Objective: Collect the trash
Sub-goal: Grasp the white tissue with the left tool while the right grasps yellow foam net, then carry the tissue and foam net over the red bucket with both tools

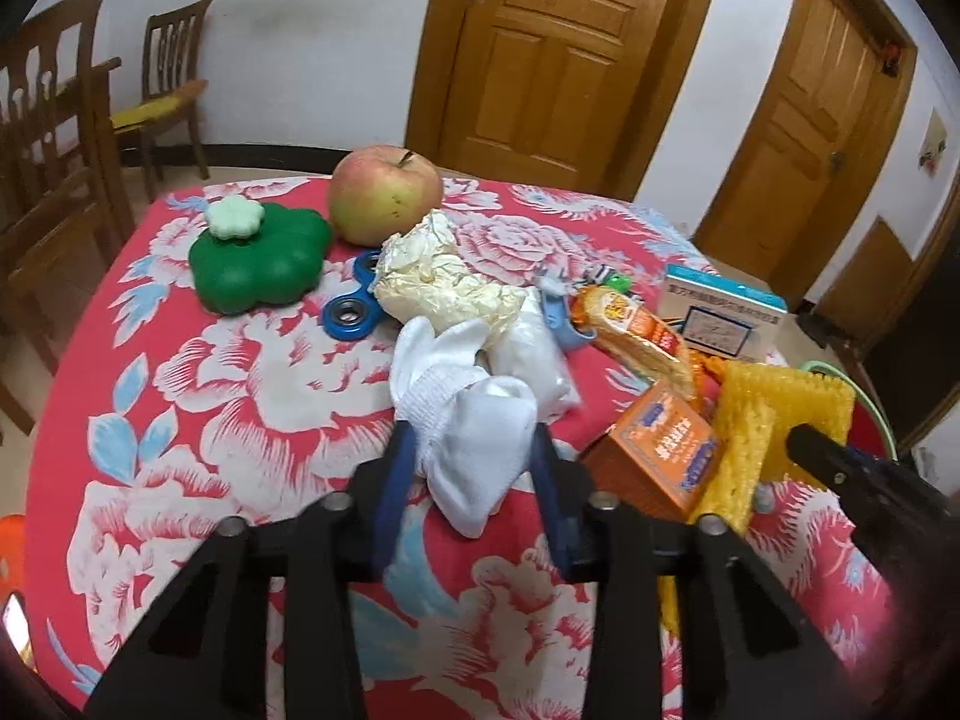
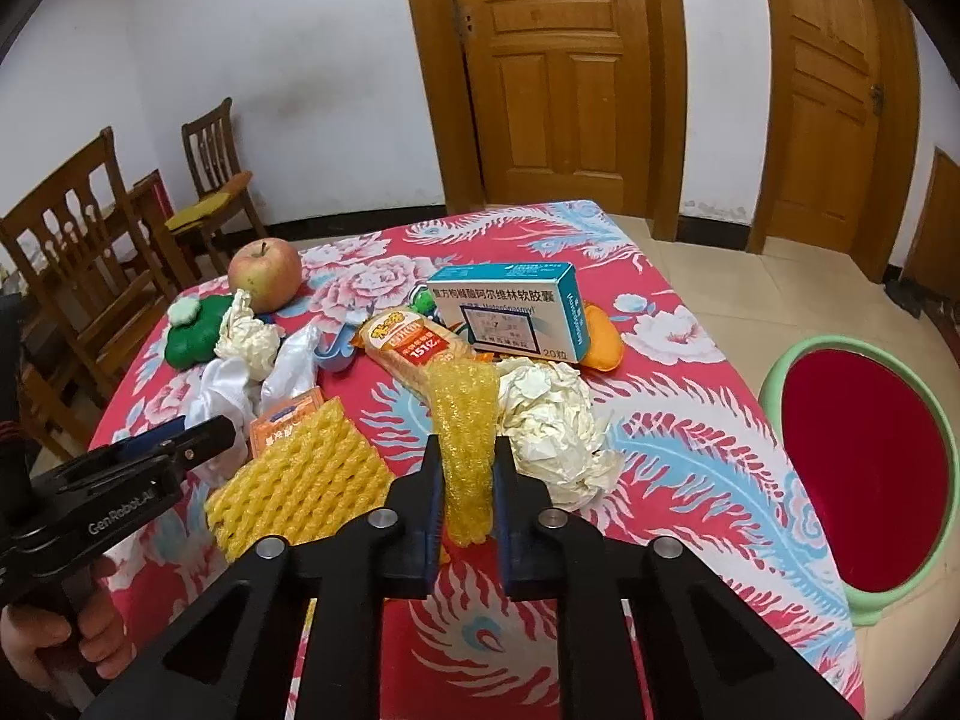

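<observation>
left wrist: left gripper (image 1: 474, 450) pinches white sock (image 1: 465, 414) at 6 o'clock, jaws pressed on its loose folds; cloth may slip, or drag plastic bag (image 1: 534, 354) at 12 | right wrist: right gripper (image 2: 468, 450) clamps yellow foam net (image 2: 465, 420); springy mesh may pop out before reaching red bin (image 2: 864, 480) at 3 o'clock

Clutter (image 2: 384, 360) crowds table centre; right cloth (image 2: 690, 420) bare, passable.
</observation>
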